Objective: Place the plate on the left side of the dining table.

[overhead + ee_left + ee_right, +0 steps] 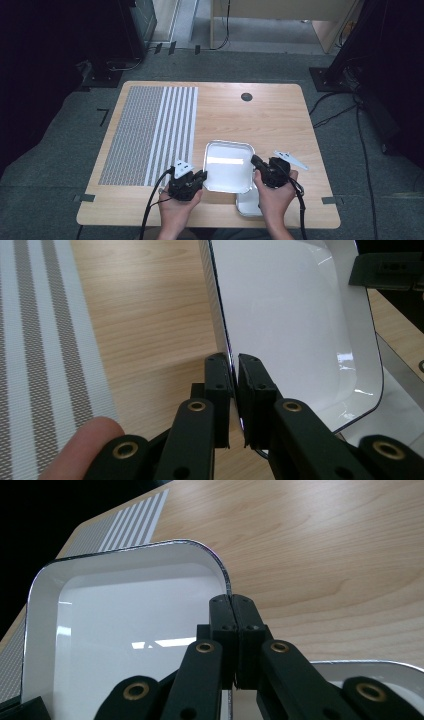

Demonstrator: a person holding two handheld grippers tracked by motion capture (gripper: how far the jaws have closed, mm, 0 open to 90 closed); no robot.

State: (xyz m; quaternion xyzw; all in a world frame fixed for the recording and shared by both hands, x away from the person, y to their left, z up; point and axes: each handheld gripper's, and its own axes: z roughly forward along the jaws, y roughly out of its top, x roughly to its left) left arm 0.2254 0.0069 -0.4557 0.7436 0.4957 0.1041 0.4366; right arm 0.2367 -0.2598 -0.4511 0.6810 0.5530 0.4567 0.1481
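White and glossy, the shallow rounded-corner rectangular metal tray hangs between both tongs above the light wooden tabletop. The left tongs are clenched on its left rim, the right tongs on its right rim, so the tray lies directly between them with its long axis running away from the person. A second, similar tray sits beneath its near right corner, partly overlapped. Well to the left lies a grey-and-white striped woven mat, the only other thing nearby.
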